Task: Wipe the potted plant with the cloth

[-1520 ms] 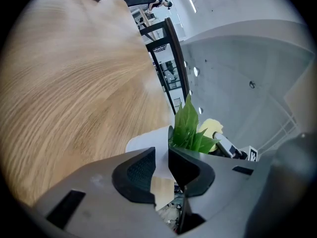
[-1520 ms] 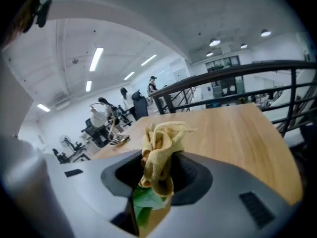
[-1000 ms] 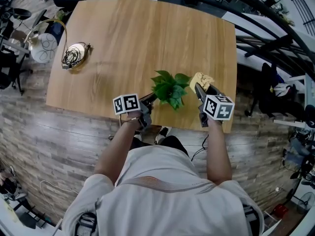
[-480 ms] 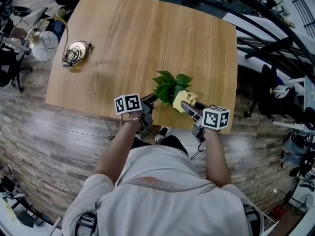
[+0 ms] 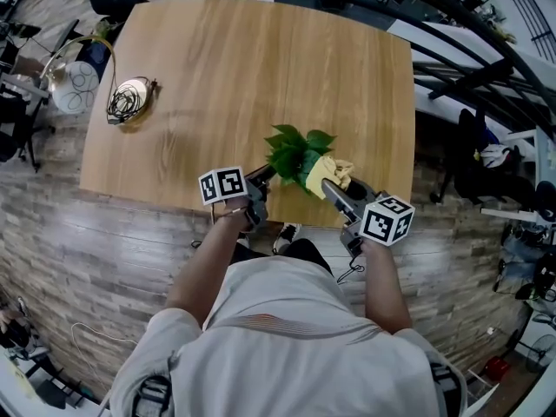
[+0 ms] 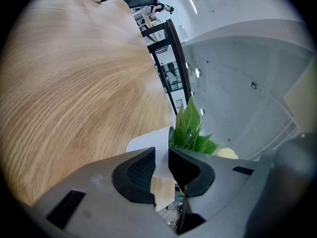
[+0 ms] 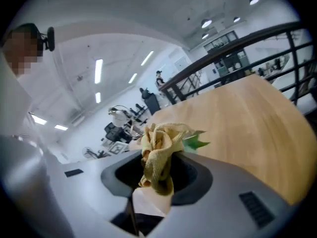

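A small potted plant (image 5: 298,153) with green leaves stands in a white pot near the table's front edge. My left gripper (image 5: 266,175) comes in from the plant's left and is shut on the white pot (image 6: 148,148), whose rim sits between its pads. Green leaves (image 6: 190,128) rise just past those jaws. My right gripper (image 5: 327,185) is shut on a bunched yellow cloth (image 5: 328,169), which rests against the leaves on the plant's near right side. In the right gripper view the cloth (image 7: 157,155) stands up between the jaws, with a leaf tip (image 7: 196,143) behind it.
The wooden table (image 5: 261,68) stretches away behind the plant. A coiled cable (image 5: 129,96) lies at its left edge. A white lamp (image 5: 73,82) stands off the table on the left, and a dark railing (image 5: 452,68) runs along the right.
My right gripper swung the cloth from the plant's right side in onto the near-right leaves. The left gripper stayed on the pot.
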{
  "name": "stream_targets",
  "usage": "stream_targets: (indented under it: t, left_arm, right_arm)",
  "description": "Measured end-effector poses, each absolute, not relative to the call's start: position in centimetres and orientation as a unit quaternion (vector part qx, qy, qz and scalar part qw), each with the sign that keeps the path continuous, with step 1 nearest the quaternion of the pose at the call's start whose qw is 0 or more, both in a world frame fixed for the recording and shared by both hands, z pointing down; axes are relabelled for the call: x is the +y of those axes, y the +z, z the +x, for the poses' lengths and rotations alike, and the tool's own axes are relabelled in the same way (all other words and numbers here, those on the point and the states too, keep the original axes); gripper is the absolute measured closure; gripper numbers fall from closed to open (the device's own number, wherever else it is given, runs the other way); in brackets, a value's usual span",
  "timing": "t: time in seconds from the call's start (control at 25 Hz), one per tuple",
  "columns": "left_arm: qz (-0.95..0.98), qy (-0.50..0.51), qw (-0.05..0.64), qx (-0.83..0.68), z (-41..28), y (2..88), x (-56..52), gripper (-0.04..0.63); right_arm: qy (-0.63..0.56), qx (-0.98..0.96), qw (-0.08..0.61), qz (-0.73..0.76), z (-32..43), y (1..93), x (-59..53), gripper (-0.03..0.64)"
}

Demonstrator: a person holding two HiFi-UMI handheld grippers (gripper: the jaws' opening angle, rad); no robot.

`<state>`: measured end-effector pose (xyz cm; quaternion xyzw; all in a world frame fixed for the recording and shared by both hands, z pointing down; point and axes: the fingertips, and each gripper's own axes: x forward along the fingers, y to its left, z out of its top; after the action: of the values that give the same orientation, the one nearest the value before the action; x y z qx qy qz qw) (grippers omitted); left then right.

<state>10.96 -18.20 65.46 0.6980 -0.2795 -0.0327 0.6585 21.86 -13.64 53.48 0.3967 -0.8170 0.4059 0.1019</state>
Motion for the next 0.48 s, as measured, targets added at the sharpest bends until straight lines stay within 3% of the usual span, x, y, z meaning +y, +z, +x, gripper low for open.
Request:
stream_targets:
  t: [0.2, 0.48]
  left_arm:
    - [0.699, -0.032, 0.657, -0.282, 11.2, 65.3, -18.1, 0.512]
    - [0.703, -0.027, 0.653, -0.280, 11.2, 65.5, -18.1, 0.513]
  right_arm:
    - [0.407, -0.832, 0.150, 0.346, 17.1, 56.8, -11.5, 0.423]
    - [0.429, -0.775, 0.180, 0.427, 22.8, 61.4, -10.6, 0.422]
